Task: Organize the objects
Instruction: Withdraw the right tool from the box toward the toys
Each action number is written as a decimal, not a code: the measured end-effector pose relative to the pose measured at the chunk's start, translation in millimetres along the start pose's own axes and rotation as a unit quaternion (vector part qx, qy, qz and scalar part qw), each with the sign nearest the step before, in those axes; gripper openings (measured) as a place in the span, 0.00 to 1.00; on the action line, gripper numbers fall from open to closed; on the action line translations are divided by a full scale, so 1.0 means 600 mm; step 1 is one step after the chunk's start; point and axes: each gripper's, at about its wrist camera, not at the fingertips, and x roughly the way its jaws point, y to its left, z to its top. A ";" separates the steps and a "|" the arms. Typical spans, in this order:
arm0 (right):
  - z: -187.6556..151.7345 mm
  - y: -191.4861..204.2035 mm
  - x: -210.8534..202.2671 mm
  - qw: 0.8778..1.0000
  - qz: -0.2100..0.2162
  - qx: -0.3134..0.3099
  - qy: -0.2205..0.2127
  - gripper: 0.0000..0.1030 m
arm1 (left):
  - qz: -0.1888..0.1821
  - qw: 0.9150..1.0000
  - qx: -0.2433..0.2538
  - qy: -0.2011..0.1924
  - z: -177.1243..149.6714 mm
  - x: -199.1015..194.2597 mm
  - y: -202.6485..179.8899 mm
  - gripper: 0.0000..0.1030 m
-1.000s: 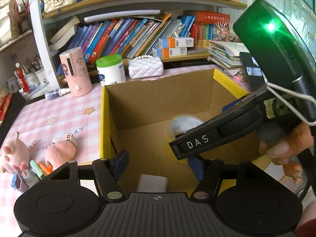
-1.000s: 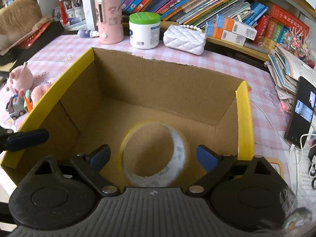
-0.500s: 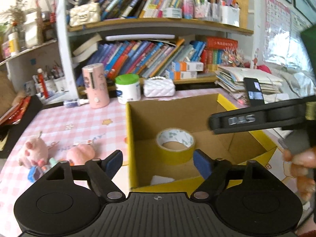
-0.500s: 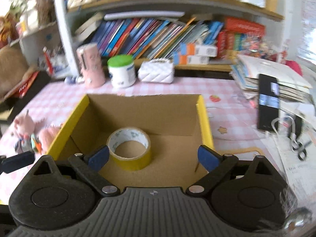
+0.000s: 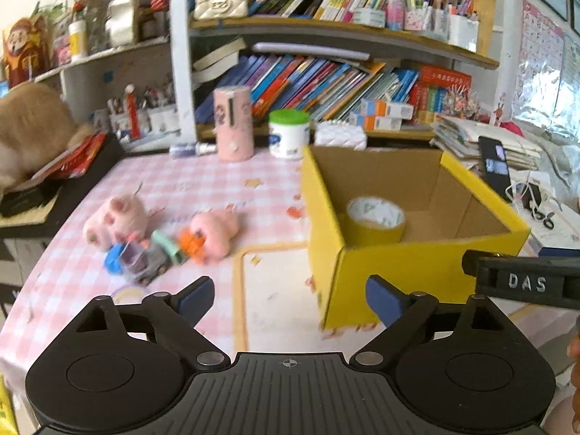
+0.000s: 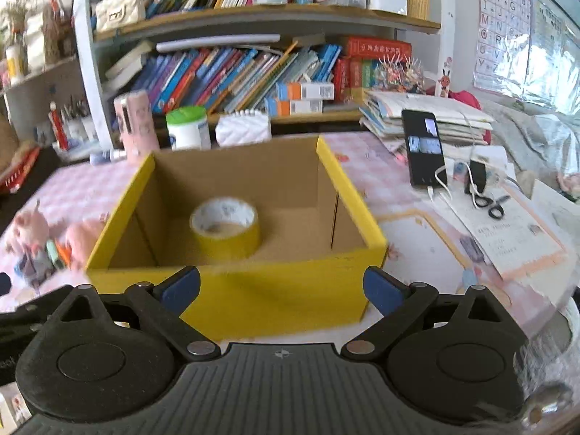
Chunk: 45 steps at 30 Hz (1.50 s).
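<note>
Tape roll (image 6: 225,230) rests inside the yellow box (image 6: 232,291) at my twelve o'clock, both my left gripper (image 5: 288,301) and right gripper (image 6: 282,286) fingers apart and empty; reaching for the toys (image 5: 159,235) at ten o'clock, I risk clipping the box wall.

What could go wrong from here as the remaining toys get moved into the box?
The pink plush toys and small toy cars lie bunched together, touching; the open left tool might catch two at once or knock one aside. The yellow box is light cardboard, so a bump from either tool could shift it. The tape roll already takes up floor space.
</note>
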 end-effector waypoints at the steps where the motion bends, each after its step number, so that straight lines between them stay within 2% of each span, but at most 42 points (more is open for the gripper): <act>1: -0.010 0.008 -0.006 1.000 0.001 -0.004 0.003 0.94 | 0.003 1.000 -0.003 0.007 -0.007 -0.003 0.009 0.92; 12: -0.085 0.099 -0.041 0.997 0.020 -0.030 0.061 0.94 | 0.028 0.998 -0.024 0.050 -0.067 -0.041 0.091 0.93; 23: -0.125 0.184 -0.062 0.994 0.050 -0.042 0.087 0.94 | 0.059 0.996 -0.038 0.058 -0.103 -0.081 0.169 0.93; 41: -0.132 0.292 -0.096 0.991 0.092 -0.074 0.064 0.94 | 0.088 0.994 -0.054 0.023 -0.112 -0.124 0.263 0.93; 45: -0.128 0.308 -0.107 0.992 0.091 -0.082 0.044 0.94 | 0.093 0.993 -0.066 0.021 -0.116 -0.129 0.280 0.93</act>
